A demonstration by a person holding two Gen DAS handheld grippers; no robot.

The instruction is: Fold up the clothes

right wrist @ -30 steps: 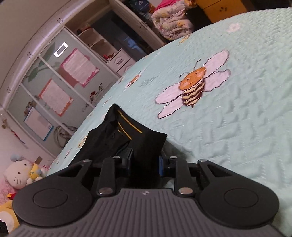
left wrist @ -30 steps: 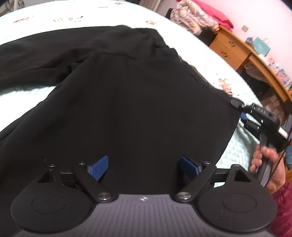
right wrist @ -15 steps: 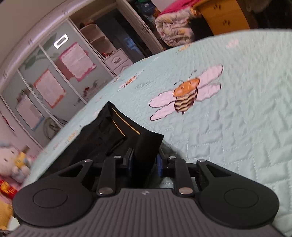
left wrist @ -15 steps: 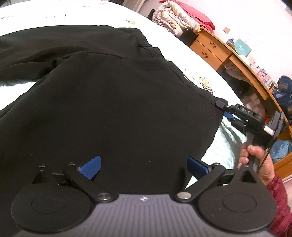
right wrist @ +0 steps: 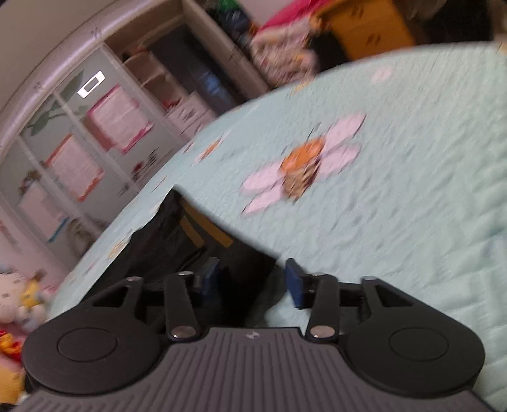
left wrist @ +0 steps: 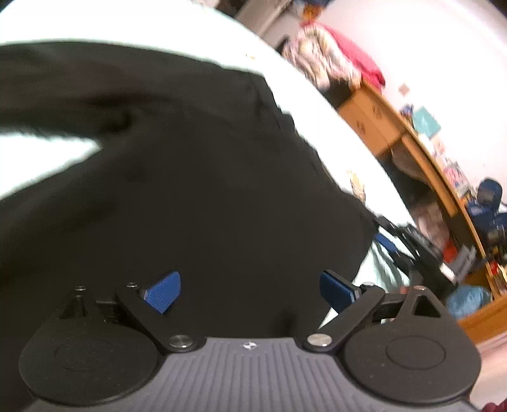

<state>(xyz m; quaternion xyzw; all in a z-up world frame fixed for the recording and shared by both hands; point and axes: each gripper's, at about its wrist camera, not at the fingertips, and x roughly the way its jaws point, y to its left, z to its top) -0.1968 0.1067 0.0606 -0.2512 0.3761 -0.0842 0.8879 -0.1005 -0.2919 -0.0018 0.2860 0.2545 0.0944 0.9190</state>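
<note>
The black garment (left wrist: 190, 177) lies spread over a bed (left wrist: 177, 28), filling most of the left wrist view. The left gripper (left wrist: 250, 293) hangs over it with jaws wide apart, closing slightly, and its blue pads (left wrist: 163, 293) clamp nothing. Right of the garment's corner is the right gripper (left wrist: 389, 241), blurred. Beyond the bed stand a heap of bedding (left wrist: 329, 60) and a wooden desk (left wrist: 408, 139) against a pale wall.

In the right wrist view a wardrobe (right wrist: 92, 133) with pink sheets on its doors fills the left, with soft toys (right wrist: 22, 298) below it. The garment's corner (right wrist: 190, 247), with yellow stripes, lies between the right gripper's (right wrist: 252, 282) opening jaws, pads clear of the cloth. To the right spreads the mint quilt (right wrist: 412, 190) with a bee (right wrist: 304, 168) on it.
</note>
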